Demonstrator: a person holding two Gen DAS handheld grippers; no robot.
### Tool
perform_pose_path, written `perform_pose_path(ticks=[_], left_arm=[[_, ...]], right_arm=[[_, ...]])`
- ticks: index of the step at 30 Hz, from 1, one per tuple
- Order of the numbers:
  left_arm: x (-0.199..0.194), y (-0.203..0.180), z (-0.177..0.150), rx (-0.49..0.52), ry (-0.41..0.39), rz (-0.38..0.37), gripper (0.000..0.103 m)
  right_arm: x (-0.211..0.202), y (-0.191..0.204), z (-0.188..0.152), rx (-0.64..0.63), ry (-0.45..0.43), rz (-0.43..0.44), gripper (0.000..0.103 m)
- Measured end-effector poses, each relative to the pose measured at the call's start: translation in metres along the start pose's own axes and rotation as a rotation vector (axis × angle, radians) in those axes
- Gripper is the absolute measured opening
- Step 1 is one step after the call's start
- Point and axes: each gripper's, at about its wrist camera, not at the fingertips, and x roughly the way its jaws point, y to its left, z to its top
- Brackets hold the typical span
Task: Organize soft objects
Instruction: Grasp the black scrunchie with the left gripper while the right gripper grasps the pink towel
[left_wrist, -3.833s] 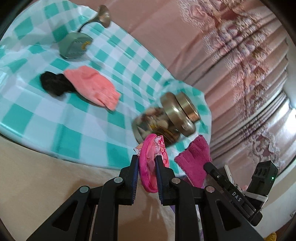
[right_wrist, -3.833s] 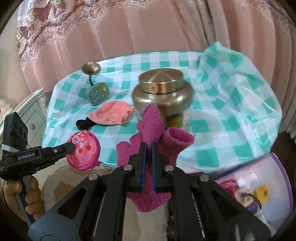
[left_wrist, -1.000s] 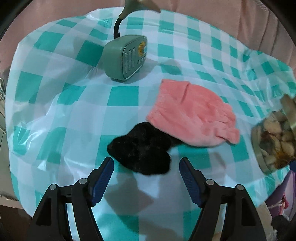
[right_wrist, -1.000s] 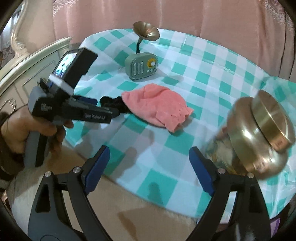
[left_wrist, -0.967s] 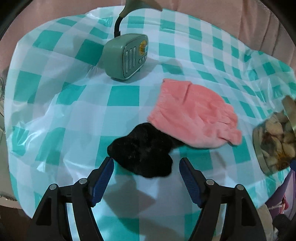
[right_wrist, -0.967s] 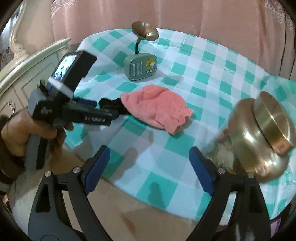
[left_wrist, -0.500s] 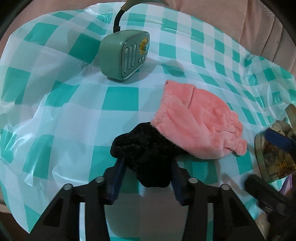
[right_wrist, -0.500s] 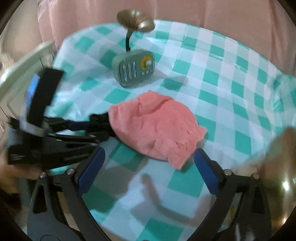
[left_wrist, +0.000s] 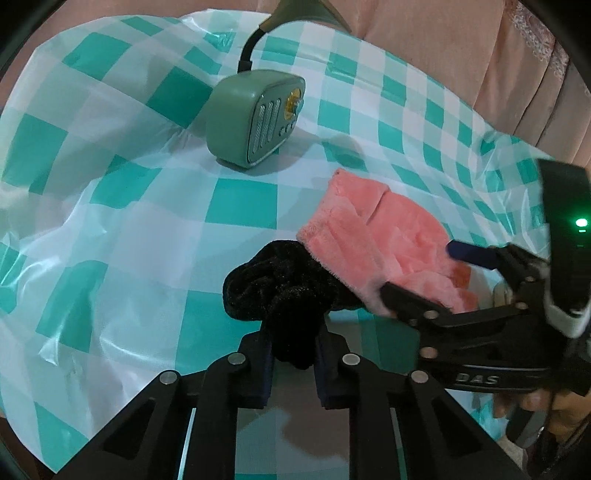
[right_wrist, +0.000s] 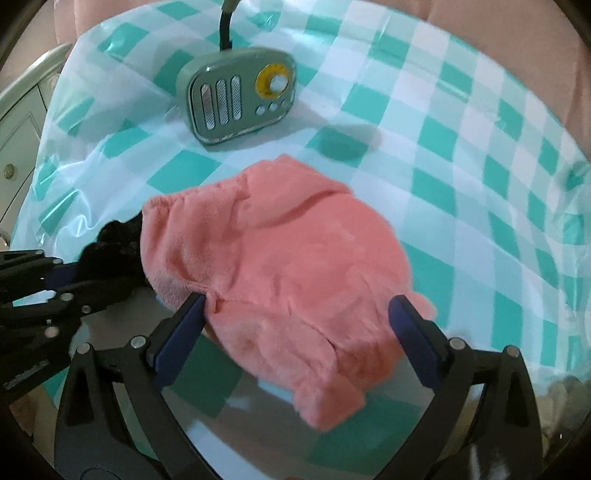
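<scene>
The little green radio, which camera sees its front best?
The right wrist view: the green radio faces it, showing its grille slots, yellow dial and small buttons. The left wrist view catches the radio mostly from its side, so the front looks squeezed and the dial is partly hidden.

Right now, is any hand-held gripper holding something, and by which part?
The left hand-held gripper is shut on the black fuzzy cloth, at its near edge. The right hand-held gripper is open around the pink plush cloth, holding nothing.

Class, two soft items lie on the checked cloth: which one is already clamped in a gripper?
The black scrunchie: the left gripper is shut on it. The pink cloth only sits between the open right gripper.
</scene>
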Motion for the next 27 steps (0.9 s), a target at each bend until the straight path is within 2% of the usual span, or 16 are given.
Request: perform_pose_path(ticks=[5,8,10,12,14,15,17,20,27], left_arm=[[-0.007,0.009,0.000,-0.048,-0.038,-0.014,0.017],[-0.011,0.015,0.000,-0.084,-0.062,-0.018,0.016],[-0.014,0.017,0.000,-0.100,-0.079,-0.019,0.016],[-0.017,0.019,0.000,-0.113,-0.096,-0.018,0.016],[-0.021,0.021,-0.001,-0.124,-0.110,-0.022,0.016],[-0.022,0.023,-0.002,-0.130,-0.114,-0.027,0.016],[-0.023,0.025,-0.003,-0.143,-0.118,-0.027,0.016],[-0.027,0.026,-0.006,-0.157,-0.130,-0.040,0.016],[-0.044,0.019,-0.014,-0.154,-0.165,-0.069,0.016]], right_arm=[[0.013,-0.004,-0.002,0.061,0.023,0.054,0.099],[0.012,-0.001,-0.005,0.052,0.010,0.047,0.097],[0.011,0.001,-0.006,0.047,-0.004,0.046,0.083],[0.007,0.002,-0.007,0.047,-0.026,0.055,0.056],[0.003,0.006,-0.006,0.044,-0.035,0.056,0.037],[0.002,0.008,-0.006,0.039,-0.037,0.057,0.029],[0.000,0.012,-0.005,0.031,-0.040,0.064,0.023],[-0.002,0.011,-0.007,0.055,-0.045,0.083,0.018],[-0.026,0.004,-0.016,0.118,-0.085,0.115,0.018]])
